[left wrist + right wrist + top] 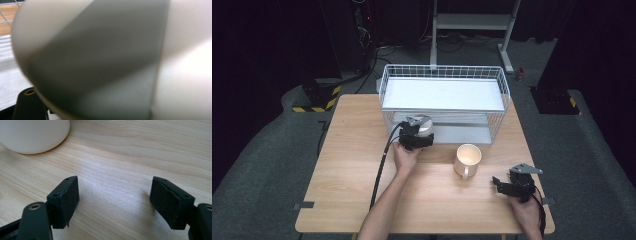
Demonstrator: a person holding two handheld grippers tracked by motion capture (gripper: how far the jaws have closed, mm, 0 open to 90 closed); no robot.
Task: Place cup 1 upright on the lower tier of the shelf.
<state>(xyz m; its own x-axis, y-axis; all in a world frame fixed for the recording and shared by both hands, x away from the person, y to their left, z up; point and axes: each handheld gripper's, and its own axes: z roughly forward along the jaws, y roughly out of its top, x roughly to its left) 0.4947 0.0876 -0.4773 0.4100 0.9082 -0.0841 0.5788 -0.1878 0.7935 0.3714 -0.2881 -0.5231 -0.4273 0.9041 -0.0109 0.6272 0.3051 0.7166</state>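
Note:
A pale grey-white cup sits at the front of the wire rack's lower shelf, and my left gripper is shut on it. In the left gripper view the cup is so close that it blurs and hides most of the jaws. A cream mug stands upright on the wooden table, handle toward the person. Right of it, near the front edge, my right gripper rests low over the wood. Its jaws are wide open with bare table between them, and the mug's base lies ahead to their left.
A white wire rack with two shelves stands at the back middle of the table. Cables trail from both grippers toward the front edge. Dark floor, a white stand and black equipment lie beyond the table.

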